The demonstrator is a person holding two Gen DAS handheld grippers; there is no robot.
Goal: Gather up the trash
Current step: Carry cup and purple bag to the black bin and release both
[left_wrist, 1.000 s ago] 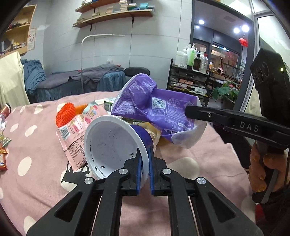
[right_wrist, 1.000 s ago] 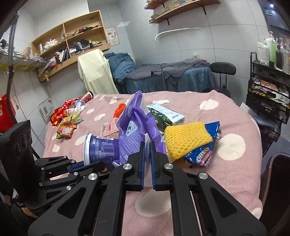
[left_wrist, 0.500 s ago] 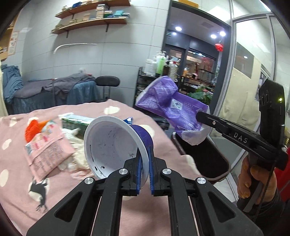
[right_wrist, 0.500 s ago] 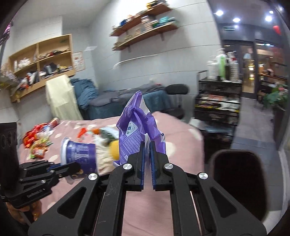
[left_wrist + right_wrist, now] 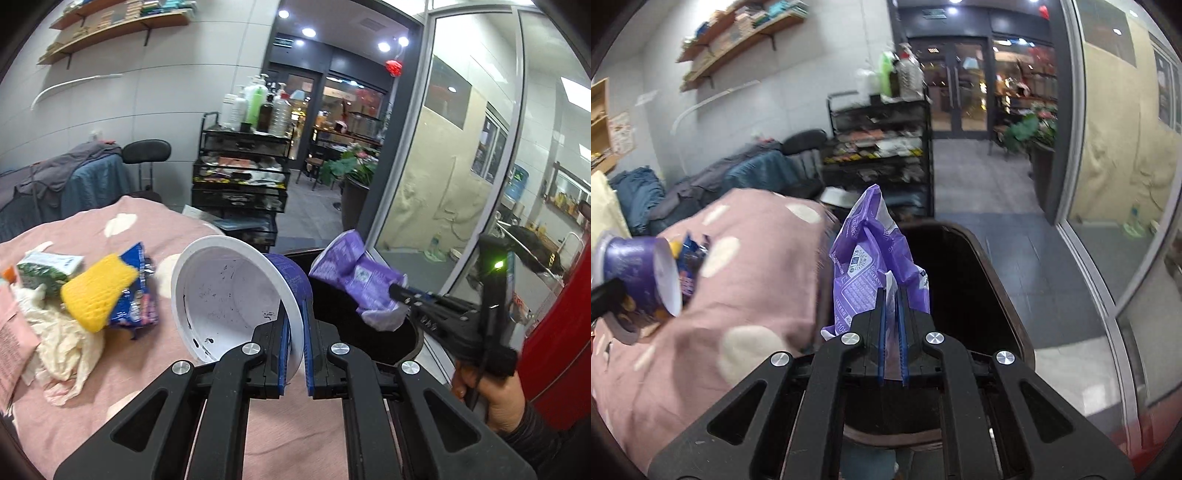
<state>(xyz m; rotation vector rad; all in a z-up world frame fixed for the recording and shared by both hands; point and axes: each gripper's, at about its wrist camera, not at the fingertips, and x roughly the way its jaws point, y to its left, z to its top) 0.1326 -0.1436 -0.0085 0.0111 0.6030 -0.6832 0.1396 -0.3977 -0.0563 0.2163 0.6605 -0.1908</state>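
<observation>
Now the left claw point(image 5: 293, 325) pinches the rim of the white-lined cup point(image 5: 229, 299) above the worktop's point(image 5: 147, 369) edge, while the right claw point(image 5: 892, 295) grips the purple wrapper point(image 5: 871, 258) over the black bin point(image 5: 960, 280).

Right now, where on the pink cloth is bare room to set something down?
The near strip of the pink cloth, between the left gripper and the crumpled tissue, is bare. So is the far corner toward the black cart. The left side is crowded: yellow foam net, blue wrapper, green pack.
</observation>
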